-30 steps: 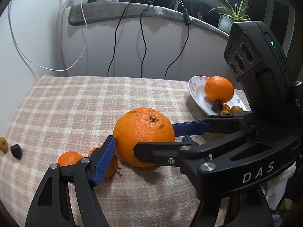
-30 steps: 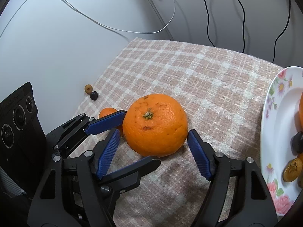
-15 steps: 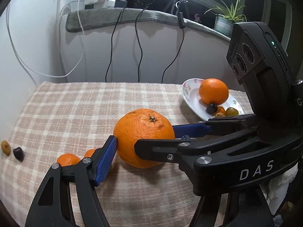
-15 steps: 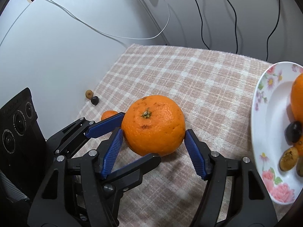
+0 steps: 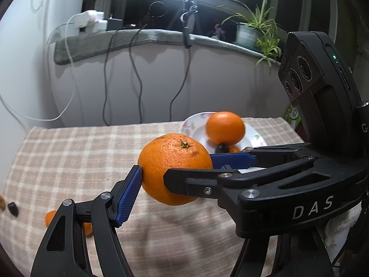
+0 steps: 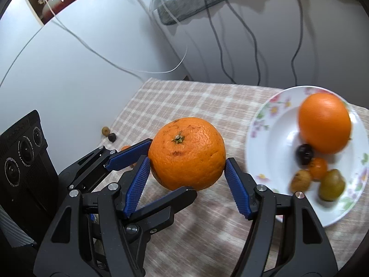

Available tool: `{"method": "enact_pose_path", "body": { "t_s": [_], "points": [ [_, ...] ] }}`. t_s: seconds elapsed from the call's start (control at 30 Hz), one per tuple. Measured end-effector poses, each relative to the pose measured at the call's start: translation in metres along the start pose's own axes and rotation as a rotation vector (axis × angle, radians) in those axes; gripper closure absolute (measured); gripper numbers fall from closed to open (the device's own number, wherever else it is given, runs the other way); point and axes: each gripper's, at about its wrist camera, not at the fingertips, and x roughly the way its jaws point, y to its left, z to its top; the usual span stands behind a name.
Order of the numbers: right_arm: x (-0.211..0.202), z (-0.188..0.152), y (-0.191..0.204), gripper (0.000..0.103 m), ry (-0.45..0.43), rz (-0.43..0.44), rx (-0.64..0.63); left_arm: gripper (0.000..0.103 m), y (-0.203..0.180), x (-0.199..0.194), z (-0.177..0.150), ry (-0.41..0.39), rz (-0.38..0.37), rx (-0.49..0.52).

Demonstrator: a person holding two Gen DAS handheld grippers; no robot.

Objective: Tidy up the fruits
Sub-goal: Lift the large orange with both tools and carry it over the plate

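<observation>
A large orange point(image 5: 175, 168) point(image 6: 186, 153) hangs above the checked tablecloth, held between both grippers at once. My right gripper point(image 6: 188, 187) is shut on it, blue pads at its left and right sides. My left gripper point(image 5: 175, 184) is shut on it too; its left pad point(image 5: 129, 196) presses the orange, its other finger is hidden behind the right gripper. A floral plate point(image 6: 260, 138) point(image 5: 193, 122) to the right holds a second orange point(image 6: 324, 122) point(image 5: 224, 128) and several small fruits point(image 6: 316, 170).
Small oranges point(image 5: 50, 217) lie on the cloth at lower left. A dark fruit point(image 5: 12, 209) point(image 6: 112, 136) and a tan one point(image 6: 105, 130) lie near the cloth's left edge. Cables hang down the wall behind; a potted plant point(image 5: 251, 32) stands on the ledge.
Both grippers have lifted the large orange off the cloth and carried it towards the plate, which now looks nearer. The small oranges have stayed behind on the cloth.
</observation>
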Motion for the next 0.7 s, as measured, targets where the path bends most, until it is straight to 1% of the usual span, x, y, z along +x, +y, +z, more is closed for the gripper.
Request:
{"method": "enact_pose_path", "body": {
  "t_s": [0.37, 0.7],
  "points": [
    [-0.029, 0.003, -0.024, 0.033, -0.045, -0.056, 0.016, 0.034, -0.026, 0.015, 0.015, -0.013, -0.052, 0.028],
    [-0.03, 0.01, -0.039, 0.034, -0.05, -0.101, 0.021, 0.034, -0.032, 0.037, 0.023, 0.001, -0.076, 0.016]
  ]
}}
